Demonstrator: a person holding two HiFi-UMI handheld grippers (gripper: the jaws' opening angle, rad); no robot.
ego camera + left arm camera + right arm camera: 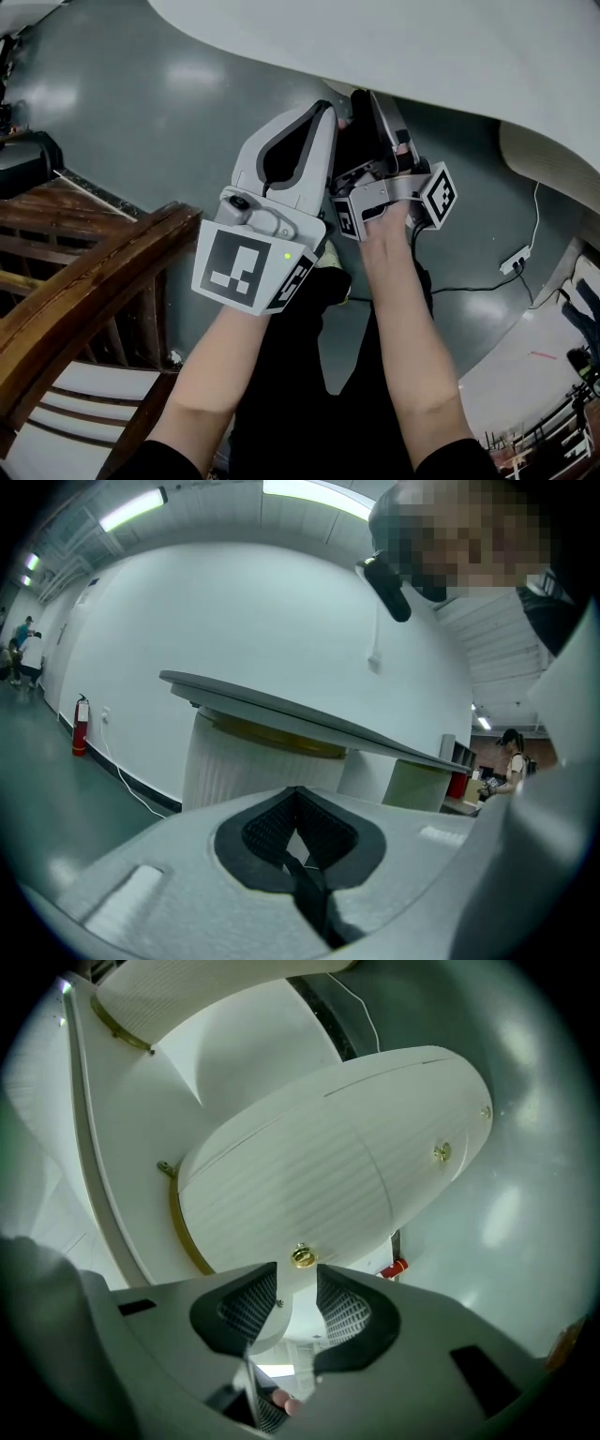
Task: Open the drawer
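In the right gripper view a white ribbed, rounded cabinet point(309, 1176) with thin drawer seams fills the frame. It carries small brass knobs; one knob point(302, 1257) sits just beyond the gap of my right gripper point(298, 1283), whose jaws stand open and touch nothing. Another knob point(442, 1153) is farther right. In the head view both grippers are side by side under the white table edge point(422, 47): the left gripper point(323, 111) and the right gripper point(367, 103). In its own view my left gripper point(298, 801) is shut and empty, aimed at the table's ribbed pedestal point(244, 761).
A dark wooden chair point(84, 281) stands close at my left. A power strip with its cable point(516, 260) lies on the grey floor at the right. A red fire extinguisher point(80, 735) stands by the far wall, and a person point(513, 752) is in the distance.
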